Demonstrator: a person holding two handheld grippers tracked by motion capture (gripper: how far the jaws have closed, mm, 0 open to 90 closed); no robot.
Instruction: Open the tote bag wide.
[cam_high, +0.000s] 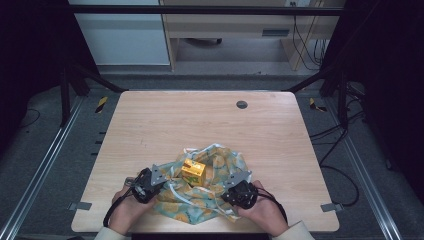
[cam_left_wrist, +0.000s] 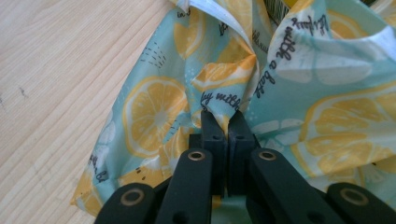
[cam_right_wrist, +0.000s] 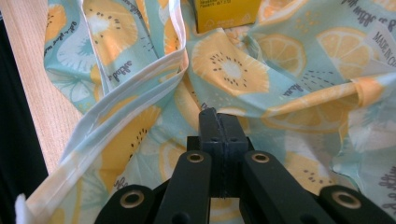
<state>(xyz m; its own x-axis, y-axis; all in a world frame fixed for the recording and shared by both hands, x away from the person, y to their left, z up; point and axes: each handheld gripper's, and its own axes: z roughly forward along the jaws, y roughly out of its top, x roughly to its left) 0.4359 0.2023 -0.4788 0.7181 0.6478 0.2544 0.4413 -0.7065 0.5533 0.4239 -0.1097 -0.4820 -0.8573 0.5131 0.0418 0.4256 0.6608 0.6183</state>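
Note:
A light-blue fabric bag (cam_high: 220, 162) printed with lemon slices lies crumpled at the near edge of the wooden table (cam_high: 200, 120). A small yellow carton (cam_high: 193, 171) stands on its middle, and its lower edge shows in the right gripper view (cam_right_wrist: 226, 14). My left gripper (cam_high: 163, 185) is at the bag's left side, shut on a pinched fold of the fabric (cam_left_wrist: 219, 100). At the bag's right side my right gripper (cam_high: 228, 185) has its jaws pressed together on a ridge of the cloth (cam_right_wrist: 299, 105). A white strap (cam_right_wrist: 130, 88) runs across the fabric left of those jaws.
A round dark grommet (cam_high: 242, 104) sits in the far part of the table. The table's front edge (cam_right_wrist: 42, 93) is close beside the bag. Black frame rails and cables run along the floor on both sides, and a cabinet stands beyond the far edge.

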